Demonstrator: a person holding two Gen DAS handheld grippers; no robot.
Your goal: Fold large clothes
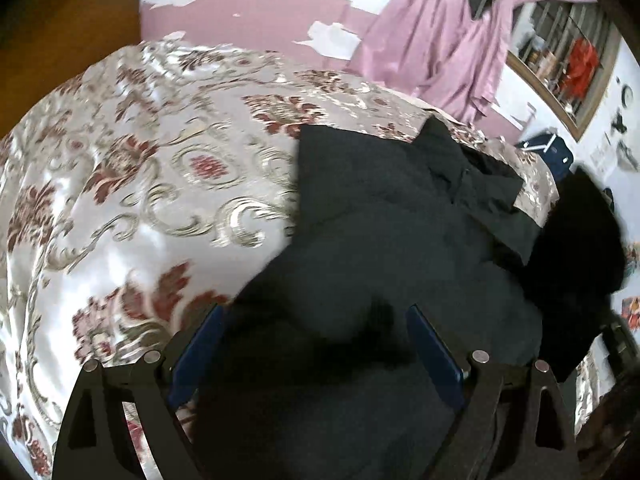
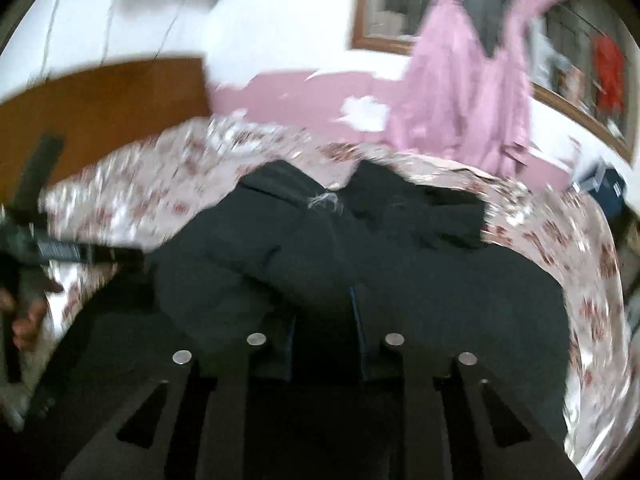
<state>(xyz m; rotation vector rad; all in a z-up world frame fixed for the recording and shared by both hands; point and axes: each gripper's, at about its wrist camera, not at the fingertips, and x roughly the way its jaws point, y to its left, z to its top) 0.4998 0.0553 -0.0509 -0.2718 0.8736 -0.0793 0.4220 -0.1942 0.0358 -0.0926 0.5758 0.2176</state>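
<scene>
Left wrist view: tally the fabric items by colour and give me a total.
Dark garment on the bed: 1
Floral bedspread, white with dark red: 1
Pink curtain at the window: 1
Total: 3

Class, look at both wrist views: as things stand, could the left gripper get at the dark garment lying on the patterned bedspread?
Probably yes. The left gripper has its jaws wide apart right over the dark garment, with nothing between them and the cloth. The right gripper works farther off.
</scene>
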